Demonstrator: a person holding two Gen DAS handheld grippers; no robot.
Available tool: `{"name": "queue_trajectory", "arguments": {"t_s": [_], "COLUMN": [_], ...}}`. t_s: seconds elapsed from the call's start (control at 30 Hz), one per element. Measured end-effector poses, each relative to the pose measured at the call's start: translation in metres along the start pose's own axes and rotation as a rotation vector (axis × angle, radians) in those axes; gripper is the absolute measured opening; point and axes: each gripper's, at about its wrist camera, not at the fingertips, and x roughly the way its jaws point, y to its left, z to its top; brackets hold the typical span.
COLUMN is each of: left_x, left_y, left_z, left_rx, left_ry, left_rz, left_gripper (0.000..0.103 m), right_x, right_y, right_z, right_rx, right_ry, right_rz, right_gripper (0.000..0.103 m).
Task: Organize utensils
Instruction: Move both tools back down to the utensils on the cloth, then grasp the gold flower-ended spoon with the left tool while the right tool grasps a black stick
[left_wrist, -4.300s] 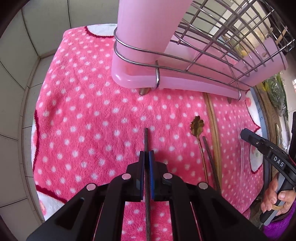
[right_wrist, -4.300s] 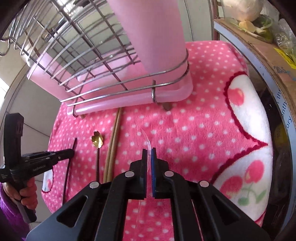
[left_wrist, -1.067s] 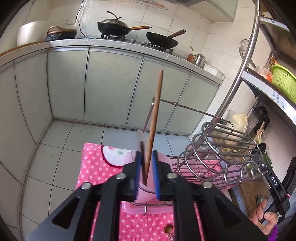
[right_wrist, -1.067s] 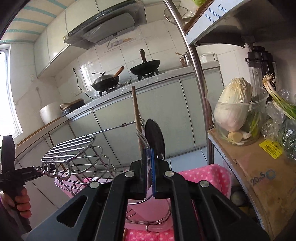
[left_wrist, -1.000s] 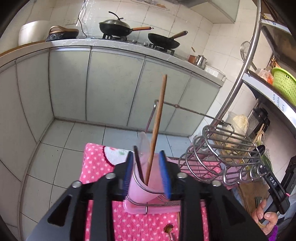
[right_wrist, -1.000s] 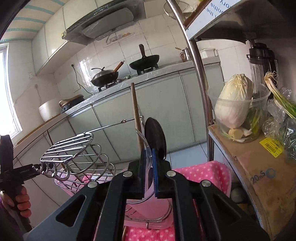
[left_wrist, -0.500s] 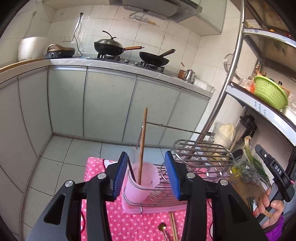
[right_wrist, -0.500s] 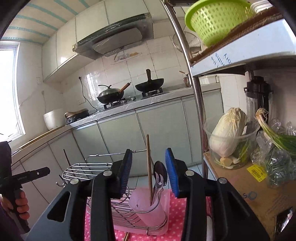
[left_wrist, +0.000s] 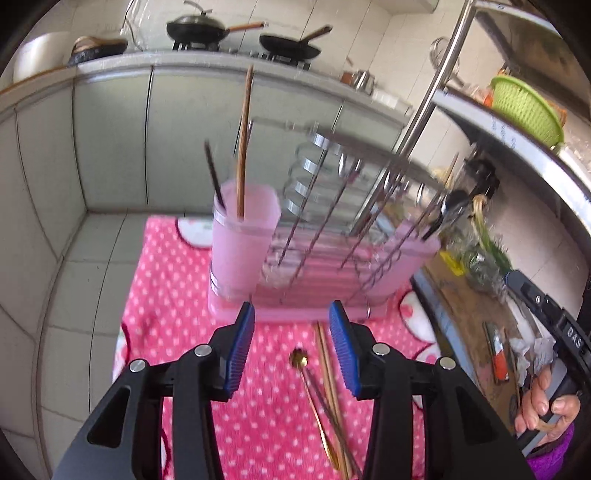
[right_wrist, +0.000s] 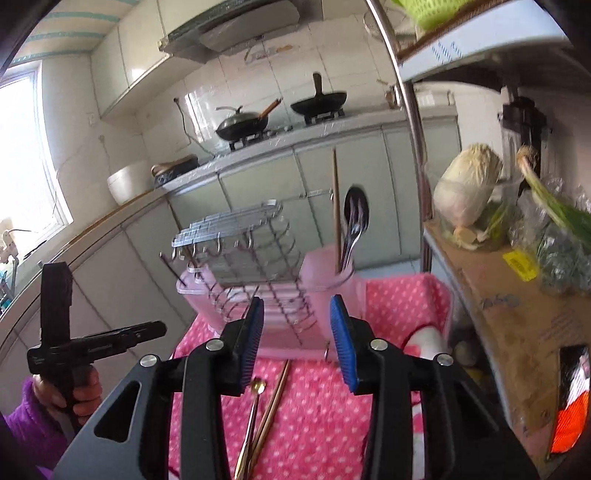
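left gripper (left_wrist: 291, 347) standing open, gripping nothing | right gripper (right_wrist: 297, 336) likewise standing open, empty | pink holder cup (left_wrist: 242, 236) sitting at 11 o'clock of left gripper, carrying wooden chopstick (left_wrist: 244, 136) upright | gold spoon (left_wrist: 312, 391) lying on pink dotted cloth (left_wrist: 166, 280) at 5 o'clock of the cup.

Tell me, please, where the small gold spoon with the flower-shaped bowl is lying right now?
The small gold spoon lies on the pink polka-dot cloth, in front of the pink dish rack and just left of the wooden chopsticks in the left wrist view.
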Motion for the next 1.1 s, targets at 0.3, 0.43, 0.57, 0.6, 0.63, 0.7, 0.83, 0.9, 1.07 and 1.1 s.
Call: {"name": "queue_trajectory", "arguments": {"t_s": [0.3, 0.43, 0.57, 0.6, 0.63, 0.7, 0.83, 0.9, 1.07, 1.1], "left_x": [0.03, 0.032, 0.034, 0.034, 0.035, 0.036, 0.039, 0.039, 0.042, 0.043], "left_y": [0.018, 0.023, 0.027, 0.029, 0.03, 0.032, 0.034, 0.035, 0.038, 0.038], "left_z": [-0.041, -0.043, -0.042, -0.042, -0.042, -0.042, -0.042, -0.042, -0.041, -0.041], "left_rx": [-0.036, -0.051, -0.062, -0.065, -0.069, -0.075, -0.087, -0.092, -0.106, -0.11], "left_ry": [0.145, 0.164, 0.169, 0.17, 0.171, 0.173, 0.177, 0.179, 0.189, 0.191], "left_rz": [0.022, 0.015, 0.008, 0.006, 0.003, -0.002, -0.012, -0.017, -0.022, -0.025], "left_gripper": [0.039, 0.037, 0.036, 0.036, 0.036, 0.036, 0.036, 0.036, 0.036, 0.036], "right_x": [0.095, 0.132, 0.161, 0.166, 0.172, 0.18, 0.193, 0.196, 0.199, 0.199], "right_y": [0.022, 0.036, 0.044, 0.045, 0.047, 0.049, 0.05, 0.052, 0.053, 0.051], "right_z": [-0.07, -0.088, -0.097, -0.1, -0.103, -0.107, -0.114, -0.113, -0.114, -0.115], "right_rx": [0.123, 0.124, 0.107, 0.102, 0.091, 0.083, 0.078, 0.088, 0.088, 0.09], "right_ry": [0.432, 0.552, 0.632, 0.643, 0.66, 0.692, 0.737, 0.742, 0.762, 0.762], "right_rz": [0.212, 0.199, 0.151, 0.145, 0.128, 0.111, 0.073, 0.071, 0.055, 0.051], "right_gripper": [0.028, 0.022, 0.022, 0.022, 0.022, 0.022, 0.022, 0.022, 0.013, 0.009]}}
